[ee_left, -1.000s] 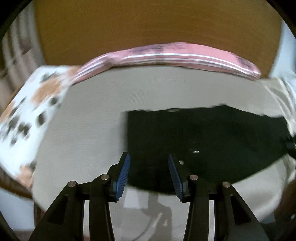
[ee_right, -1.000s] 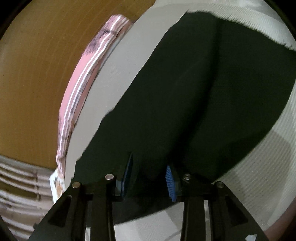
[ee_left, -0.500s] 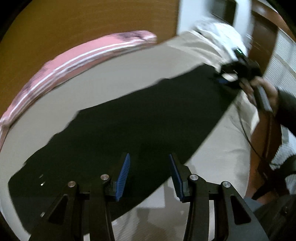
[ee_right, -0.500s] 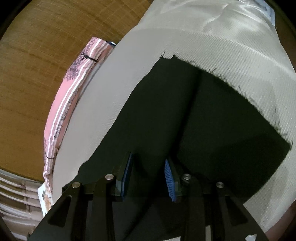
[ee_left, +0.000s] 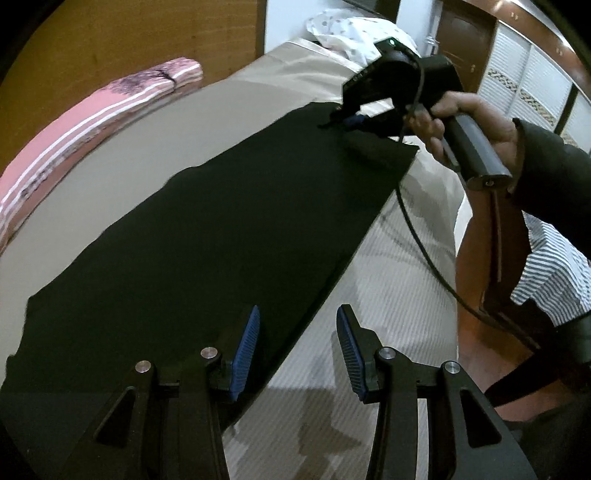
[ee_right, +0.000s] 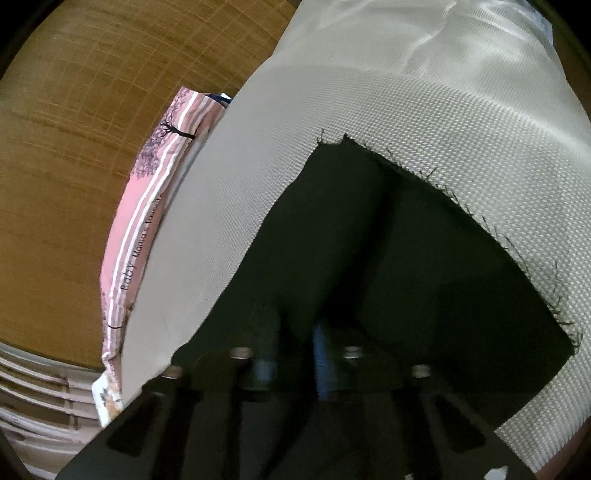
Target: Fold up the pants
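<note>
On the bed (ee_left: pixel 369 258), the black pants (ee_left: pixel 207 236) were laid long, unfolded crosswise, the right gripper (ee_right: pixel 295 354) fingers closing on the hem, the left gripper (ee_left: pixel 295 350) fingers held apart.

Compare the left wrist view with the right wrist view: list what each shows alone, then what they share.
Left wrist only: the hand holding the right gripper at the pants' far end, a trailing cable, a spotted pillow, and the left gripper open over the pants' near edge.

Right wrist only: the frayed hem, and the right gripper's jaws closing with black cloth between them.

Both: the black pants flat on the beige bed cover, the pink striped cloth, and the wooden headboard.
</note>
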Demonstrator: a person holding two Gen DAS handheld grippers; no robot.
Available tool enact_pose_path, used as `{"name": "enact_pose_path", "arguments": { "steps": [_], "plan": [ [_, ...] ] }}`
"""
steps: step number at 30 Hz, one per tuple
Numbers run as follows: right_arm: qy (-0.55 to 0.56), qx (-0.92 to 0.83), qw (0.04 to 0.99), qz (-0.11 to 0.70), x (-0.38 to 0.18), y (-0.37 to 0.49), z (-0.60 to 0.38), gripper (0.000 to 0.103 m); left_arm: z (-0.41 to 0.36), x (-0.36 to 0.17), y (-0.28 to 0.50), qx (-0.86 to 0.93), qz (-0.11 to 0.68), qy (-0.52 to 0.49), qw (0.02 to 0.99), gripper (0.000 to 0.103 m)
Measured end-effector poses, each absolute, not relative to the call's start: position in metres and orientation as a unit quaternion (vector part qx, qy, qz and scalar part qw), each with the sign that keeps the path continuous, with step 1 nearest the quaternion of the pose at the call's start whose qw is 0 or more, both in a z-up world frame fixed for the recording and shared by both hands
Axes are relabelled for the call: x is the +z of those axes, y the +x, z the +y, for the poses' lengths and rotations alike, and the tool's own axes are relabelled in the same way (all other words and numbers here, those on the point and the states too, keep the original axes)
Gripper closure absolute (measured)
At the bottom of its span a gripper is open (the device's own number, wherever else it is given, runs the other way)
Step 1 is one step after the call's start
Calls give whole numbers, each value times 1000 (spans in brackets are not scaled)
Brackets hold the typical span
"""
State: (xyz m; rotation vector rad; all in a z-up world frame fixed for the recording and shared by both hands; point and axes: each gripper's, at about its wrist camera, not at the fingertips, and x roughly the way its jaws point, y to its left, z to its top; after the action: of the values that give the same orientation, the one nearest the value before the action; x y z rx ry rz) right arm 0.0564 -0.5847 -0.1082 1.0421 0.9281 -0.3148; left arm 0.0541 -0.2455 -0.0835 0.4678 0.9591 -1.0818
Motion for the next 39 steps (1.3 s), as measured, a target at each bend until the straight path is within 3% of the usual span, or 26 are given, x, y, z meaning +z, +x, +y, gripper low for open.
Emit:
{"name": "enact_pose_path", "arguments": {
  "steps": [4, 6, 10, 14, 21, 39],
  "plan": [
    [469, -138, 760, 428, -93, 63, -583, 93, -258, -91, 59, -494, 442, 210, 719, 59],
    [453, -130, 768, 433, -81, 73, -581, 93, -260, -95, 62, -495, 448, 202, 717, 64],
    [439, -108, 772, 447, -66, 102, -574, 93, -261, -103, 71, -482, 464, 191, 718, 82],
    [421, -86, 776, 461, -62, 134, -557, 88, -256, -107, 78, -480, 479, 158, 717, 87],
    [431, -12, 790, 436, -62, 171, -535, 79, -248, -113, 85, -476, 493, 113, 719, 90],
    [469, -128, 753, 444, -115, 141, -602, 78, -246, -117, 92, -488, 492, 97, 715, 90]
  ]
}}
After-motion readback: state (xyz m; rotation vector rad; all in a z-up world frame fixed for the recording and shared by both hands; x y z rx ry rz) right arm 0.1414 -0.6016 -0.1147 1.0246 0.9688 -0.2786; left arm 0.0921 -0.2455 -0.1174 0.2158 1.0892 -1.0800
